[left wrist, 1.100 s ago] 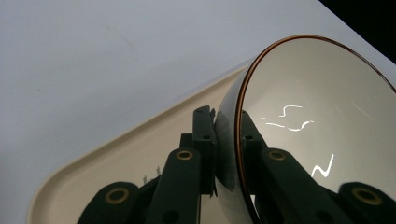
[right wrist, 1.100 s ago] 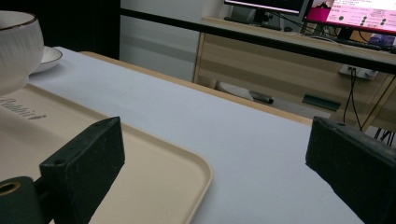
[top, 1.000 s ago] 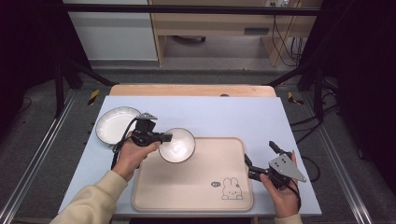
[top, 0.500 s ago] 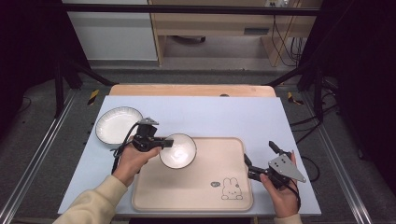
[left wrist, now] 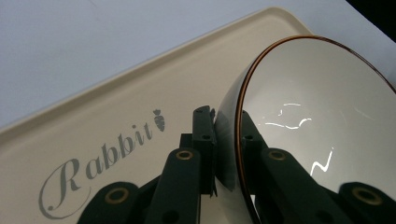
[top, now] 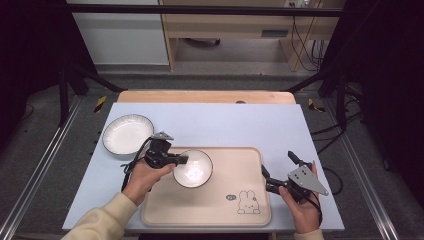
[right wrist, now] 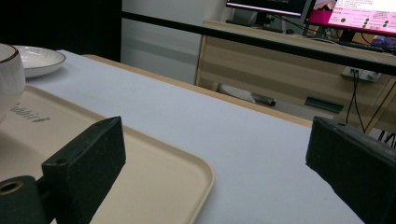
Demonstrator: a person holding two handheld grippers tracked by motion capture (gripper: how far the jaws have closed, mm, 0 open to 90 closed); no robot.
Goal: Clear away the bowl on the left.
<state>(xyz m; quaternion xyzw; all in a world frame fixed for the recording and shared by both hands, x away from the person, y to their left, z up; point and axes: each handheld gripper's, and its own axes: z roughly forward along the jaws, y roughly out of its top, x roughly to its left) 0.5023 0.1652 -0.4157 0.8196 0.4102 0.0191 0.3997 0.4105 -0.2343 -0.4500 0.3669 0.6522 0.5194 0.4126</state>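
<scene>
From above, the left gripper (top: 181, 160) is pinching the rim of the bowl (top: 193, 168) over the tray (top: 210, 210), near its left back corner. The right gripper (top: 278, 172) is waiting at the tray's right edge, and a plate (top: 128, 134) is sitting on the table's left side.

Up close in the left gripper view, the jaws are squeezing the bowl's (left wrist: 322, 121) brown-edged wall, above the word Rabbit (left wrist: 100, 163).

Looking along the right gripper, its jaws are standing wide apart around nothing, by the tray's corner (right wrist: 187, 186).

Since a moment ago, the bowl is sitting a little farther onto the tray.
</scene>
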